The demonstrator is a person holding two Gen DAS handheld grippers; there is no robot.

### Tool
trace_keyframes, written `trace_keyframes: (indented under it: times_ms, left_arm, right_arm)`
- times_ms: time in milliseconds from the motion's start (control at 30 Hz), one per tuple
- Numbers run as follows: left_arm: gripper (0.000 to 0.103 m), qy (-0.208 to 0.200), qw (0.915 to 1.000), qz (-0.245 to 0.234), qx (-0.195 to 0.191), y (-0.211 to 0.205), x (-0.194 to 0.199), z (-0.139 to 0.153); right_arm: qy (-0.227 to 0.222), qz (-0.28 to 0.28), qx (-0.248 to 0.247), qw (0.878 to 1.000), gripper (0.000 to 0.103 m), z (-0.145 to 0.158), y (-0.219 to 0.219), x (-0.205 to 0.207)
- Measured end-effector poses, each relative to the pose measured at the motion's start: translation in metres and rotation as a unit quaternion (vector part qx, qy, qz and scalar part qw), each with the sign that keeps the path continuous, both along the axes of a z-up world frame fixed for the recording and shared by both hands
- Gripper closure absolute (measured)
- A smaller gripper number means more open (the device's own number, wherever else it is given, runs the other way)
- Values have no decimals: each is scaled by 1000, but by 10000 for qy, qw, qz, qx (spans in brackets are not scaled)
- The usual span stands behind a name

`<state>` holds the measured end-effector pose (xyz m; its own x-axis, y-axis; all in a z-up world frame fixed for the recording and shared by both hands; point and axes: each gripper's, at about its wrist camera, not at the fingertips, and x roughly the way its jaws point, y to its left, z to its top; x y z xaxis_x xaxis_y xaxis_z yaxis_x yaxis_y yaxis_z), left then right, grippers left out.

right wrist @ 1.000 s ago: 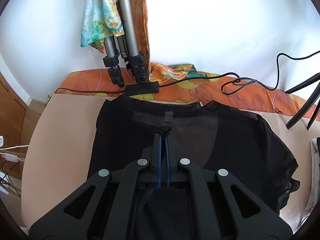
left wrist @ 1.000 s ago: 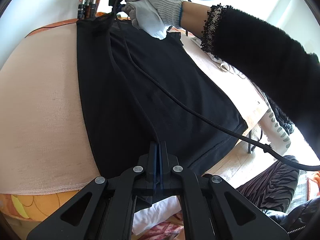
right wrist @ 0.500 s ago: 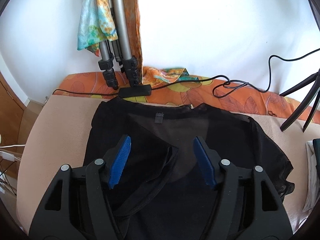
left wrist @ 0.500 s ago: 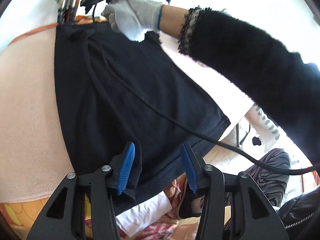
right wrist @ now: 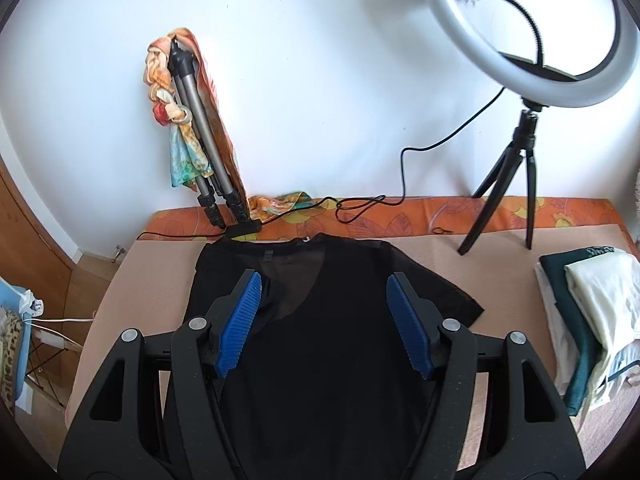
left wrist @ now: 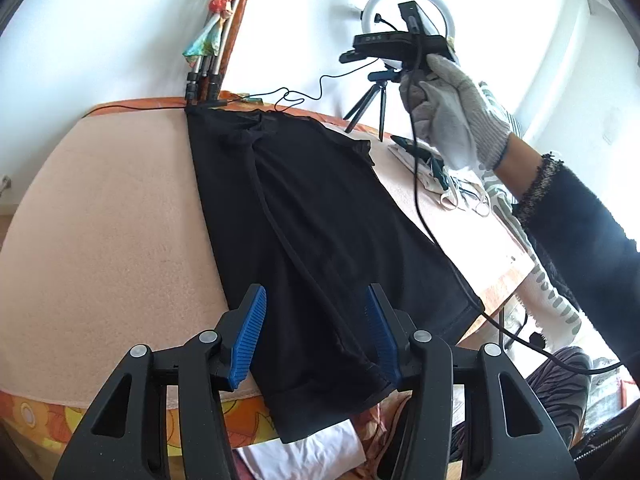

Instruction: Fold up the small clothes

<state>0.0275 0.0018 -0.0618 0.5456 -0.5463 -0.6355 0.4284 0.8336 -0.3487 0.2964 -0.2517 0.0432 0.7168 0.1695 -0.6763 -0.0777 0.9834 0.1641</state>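
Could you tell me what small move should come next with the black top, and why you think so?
Probably bring the right claw over to the unfolded right sleeve and close on its edge, ready to fold it inward. Both claws are open and hold nothing; the black top shows a lengthwise fold along its left side, while that sleeve lies spread on the pink blanket.

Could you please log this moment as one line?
left gripper: open | right gripper: open | top: flat on table, released

Ring-light tripod (right wrist: 516, 184) beside folded pile (right wrist: 588, 320).
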Motion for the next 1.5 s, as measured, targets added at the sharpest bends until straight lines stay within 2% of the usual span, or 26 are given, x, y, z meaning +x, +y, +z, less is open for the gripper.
trace_keyframes:
  times_ms: [133,267,567,733,933,1067,1167,1200,1267,1300,1333,1500]
  left_arm:
    - [53,-173,9995,-144,238,-23,-5,4]
    - [53,-376,9983,-336,290,-52,-12,9]
    - [53,-436,9919,-1127,399,-152,-32,-3]
    - [53,-230,9852,-1609,542,-207,-38,-18]
    - [53,-267,9767,-1930,902,-254,-41,-34]
    - [53,-277,9737,-1875,1264,-266,-37,-48]
    - [53,-229,9741,-1795,1356,-267,-33,-56]
    - [54,-210,9748,-1775,1336,-265,-32,-58]
    - [68,-290,9767,-1697,1280,-264,-31,-58]
    - [87,-286,9776,-1687,1228,-264,-29,-59]
    - [98,-222,9793,-1700,1073,-262,-26,-59]
    - [101,150,9889,-1427,381,-244,-12,-56]
  right_arm:
    - [-100,-71,44,9999,35,13,-40,-31]
    - [-172,-200,-38,9996,35,18,-79,-54]
    - [-22,-381,13,9993,35,2,-155,-74]
    - [152,-365,152,9991,35,-16,-184,-68]
    - [339,-229,211,9989,35,-39,-202,-48]
    - [438,-103,244,9987,35,-54,-206,-27]
    - [507,56,379,9980,35,-66,-202,-11]
    - [533,97,378,9978,35,-70,-199,-5]
    - [594,199,348,9974,35,-80,-190,7]
    - [631,253,360,9970,35,-85,-186,14]
    - [674,291,393,9965,35,-91,-182,20]
    - [912,306,385,9946,35,-122,-167,56]
